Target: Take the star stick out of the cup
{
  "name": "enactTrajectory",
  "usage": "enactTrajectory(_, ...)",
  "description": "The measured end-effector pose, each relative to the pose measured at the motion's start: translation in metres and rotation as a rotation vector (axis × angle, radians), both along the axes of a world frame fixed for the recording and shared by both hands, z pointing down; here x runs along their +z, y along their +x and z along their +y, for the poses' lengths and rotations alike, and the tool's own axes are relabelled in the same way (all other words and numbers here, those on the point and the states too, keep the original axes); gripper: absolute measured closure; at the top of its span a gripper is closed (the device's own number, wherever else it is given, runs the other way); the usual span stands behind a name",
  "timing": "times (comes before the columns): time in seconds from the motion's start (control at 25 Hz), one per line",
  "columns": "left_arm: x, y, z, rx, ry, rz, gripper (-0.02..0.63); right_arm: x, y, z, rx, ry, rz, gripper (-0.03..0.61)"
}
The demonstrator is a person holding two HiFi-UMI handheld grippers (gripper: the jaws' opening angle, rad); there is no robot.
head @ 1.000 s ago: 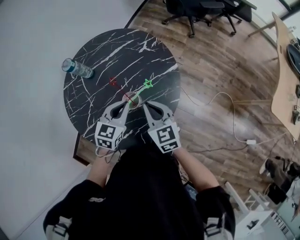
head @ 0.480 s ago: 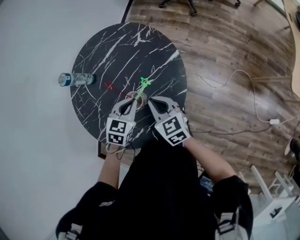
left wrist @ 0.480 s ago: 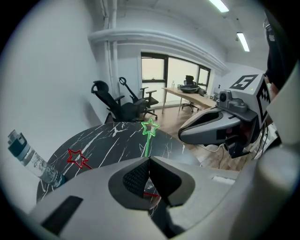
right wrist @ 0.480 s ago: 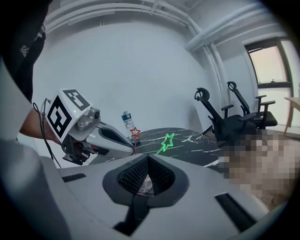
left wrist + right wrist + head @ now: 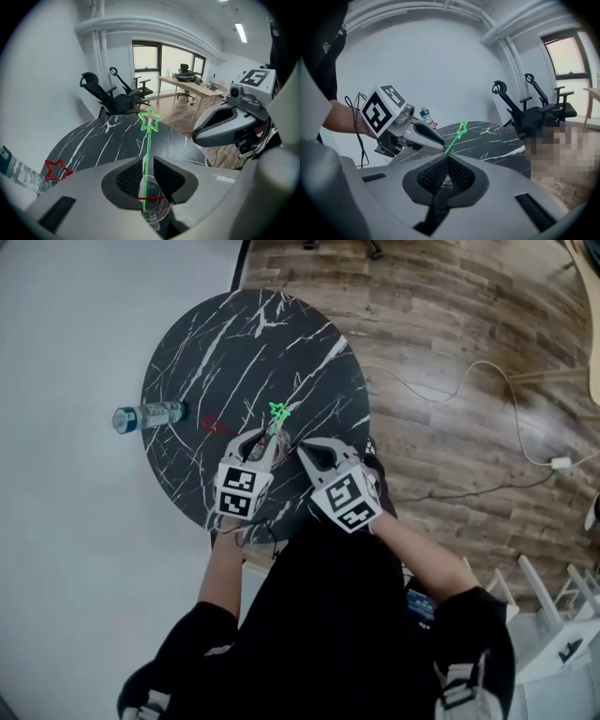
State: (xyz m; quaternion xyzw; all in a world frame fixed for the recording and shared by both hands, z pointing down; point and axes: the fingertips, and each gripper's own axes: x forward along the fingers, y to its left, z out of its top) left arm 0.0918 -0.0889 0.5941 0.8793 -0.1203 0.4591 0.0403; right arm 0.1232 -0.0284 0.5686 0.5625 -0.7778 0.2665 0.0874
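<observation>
Left gripper [image 5: 149, 165] first: its jaws stand a narrow slot apart, and the star stick [image 5: 148, 150] runs up through that slot against the pad on the 9 o'clock side. There's daylight on the other side, so I'd call it straddled, not clamped. The stick's foot sits down in the clear cup [image 5: 154, 213] right under the jaws, and the green star leans off toward 1 o'clock. My read is that it's a thin, stiff, featherweight wand with a smooth, slick shaft. The hold wants to be low on the shaft just above the rim, squeezed square so it doesn't twist, then drawn along its own lean. The cup looks light and could tip or drag along. The right gripper [image 5: 448, 161] has its jaws pressed together on nothing and hangs just at 3 o'clock of the cup, free to steady it. Further out on the round marble table [image 5: 234, 343], a red star [image 5: 55, 169] lies at 9 o'clock. A water bottle [image 5: 148, 416] lies on its side beyond that, at the table's edge.
</observation>
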Motion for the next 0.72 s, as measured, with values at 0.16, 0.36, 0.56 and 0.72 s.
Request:
enactTrajectory(0.16,0.011,0.005,-0.002,0.009,-0.011,-0.022,0.552,0.004,0.008,0.003,0.016,-0.014,0.000,0.581)
enactTrajectory(0.36,0.023,0.010,0.000,0.040,-0.020,-0.047,0.552,0.005,0.019,0.004,0.030,-0.024,0.014,0.581)
enactTrajectory(0.56,0.029,0.014,-0.001,0.070,0.010,-0.066,0.552,0.004,0.029,0.006,0.056,-0.028,0.020,0.581)
enactTrajectory(0.72,0.025,0.017,-0.001,0.063,0.012,-0.049,0.580,0.004,0.031,0.010,0.062,-0.038,0.022,0.581)
